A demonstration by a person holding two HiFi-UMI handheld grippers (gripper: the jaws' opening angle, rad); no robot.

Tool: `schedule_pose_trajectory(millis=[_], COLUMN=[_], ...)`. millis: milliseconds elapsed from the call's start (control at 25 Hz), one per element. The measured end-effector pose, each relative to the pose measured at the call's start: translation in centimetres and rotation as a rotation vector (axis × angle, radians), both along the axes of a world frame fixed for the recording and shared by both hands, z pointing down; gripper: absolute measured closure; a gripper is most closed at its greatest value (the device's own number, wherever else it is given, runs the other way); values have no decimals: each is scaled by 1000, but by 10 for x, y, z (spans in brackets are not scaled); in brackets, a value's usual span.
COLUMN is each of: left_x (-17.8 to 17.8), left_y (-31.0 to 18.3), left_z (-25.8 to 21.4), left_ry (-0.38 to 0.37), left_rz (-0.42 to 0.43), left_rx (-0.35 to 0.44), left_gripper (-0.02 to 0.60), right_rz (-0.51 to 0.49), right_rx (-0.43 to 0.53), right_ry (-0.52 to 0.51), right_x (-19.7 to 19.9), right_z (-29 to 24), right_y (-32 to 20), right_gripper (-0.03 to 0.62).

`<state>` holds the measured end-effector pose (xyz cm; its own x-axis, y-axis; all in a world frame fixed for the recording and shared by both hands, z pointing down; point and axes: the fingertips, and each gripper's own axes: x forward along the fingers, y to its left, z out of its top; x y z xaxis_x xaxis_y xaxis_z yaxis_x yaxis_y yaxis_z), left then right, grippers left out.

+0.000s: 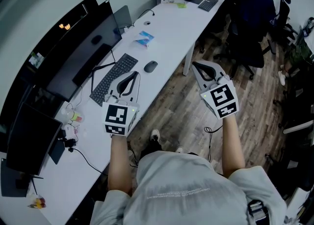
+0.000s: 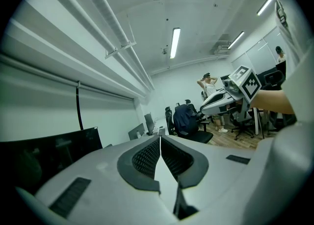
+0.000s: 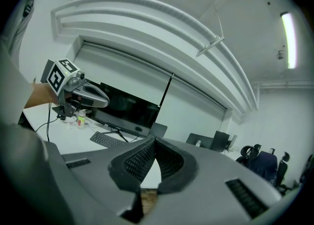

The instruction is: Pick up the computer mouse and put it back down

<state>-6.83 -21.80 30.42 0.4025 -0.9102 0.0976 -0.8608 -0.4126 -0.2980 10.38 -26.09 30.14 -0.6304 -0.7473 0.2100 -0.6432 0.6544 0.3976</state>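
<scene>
The dark computer mouse (image 1: 150, 66) lies on the long white desk (image 1: 167, 33), just right of the black keyboard (image 1: 114, 78). My left gripper (image 1: 135, 74) hovers over the desk's front edge, a little short and left of the mouse, with its jaws shut and nothing between them. My right gripper (image 1: 195, 64) is held over the wooden floor to the right of the desk, also shut and empty. Neither gripper view shows the mouse. The left gripper (image 2: 160, 137) looks across the room, while the right gripper (image 3: 155, 139) looks toward the desk.
Dark monitors (image 1: 83, 47) line the desk's back. A blue packet (image 1: 144, 38) lies beyond the mouse, and cables and small items (image 1: 71, 121) sit near left. Office chairs (image 1: 250, 18) stand on the floor at right. A person (image 2: 208, 84) stands far off.
</scene>
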Motion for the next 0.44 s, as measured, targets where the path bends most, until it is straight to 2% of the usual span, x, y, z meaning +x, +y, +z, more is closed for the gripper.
schedule_pose_trajectory(millis=[440], left_x=[-8], left_y=[-2], left_z=[9], left_ry=[10], left_rz=[-11], left_rx=[-16], left_gripper=[565], right_rz=[0], right_rx=[-6], right_ry=[6], right_x=[-4], right_z=[5], right_y=[-3], right_gripper=[592])
